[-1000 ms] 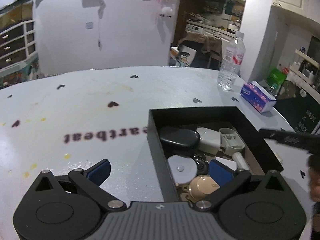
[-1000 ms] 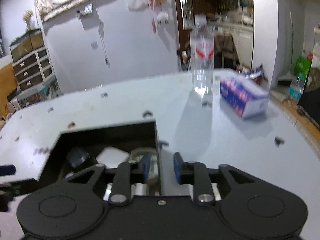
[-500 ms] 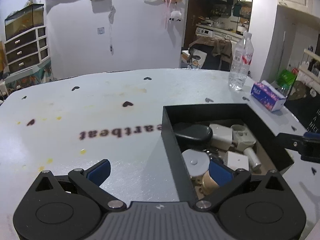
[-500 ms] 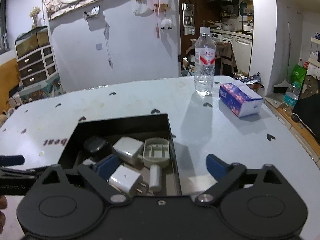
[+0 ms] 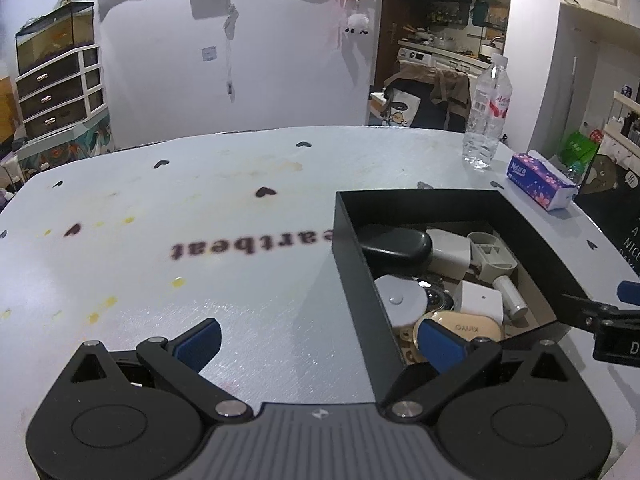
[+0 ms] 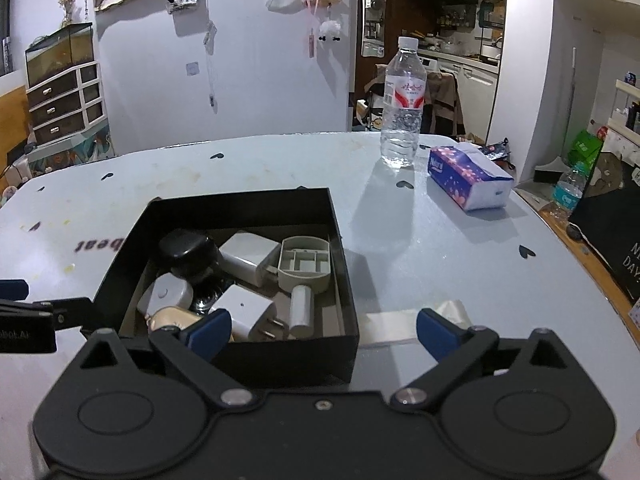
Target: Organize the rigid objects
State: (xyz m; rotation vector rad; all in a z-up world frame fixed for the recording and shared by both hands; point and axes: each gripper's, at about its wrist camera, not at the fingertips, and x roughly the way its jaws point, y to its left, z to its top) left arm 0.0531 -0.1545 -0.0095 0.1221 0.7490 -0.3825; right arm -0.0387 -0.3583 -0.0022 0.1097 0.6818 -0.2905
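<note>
Plastic white charger (image 6: 245, 307) in black box (image 6: 338, 236): light, stiff, slick; grip flat sides. Right gripper (image 6: 324, 332) fingers just spread, empty; left gripper (image 5: 320, 344) fingers apart.

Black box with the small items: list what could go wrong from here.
1. The right tongs have just been opening and stand wide with nothing between them, straddling the black box's near corner; a forward push could shove the box.
2. The white plug, the small white cylinder and the black case lie piled together, so one grab may catch or knock a neighbour.
3. The water bottle stands upright beside the tissue pack; a wide swing might tip it.
</note>
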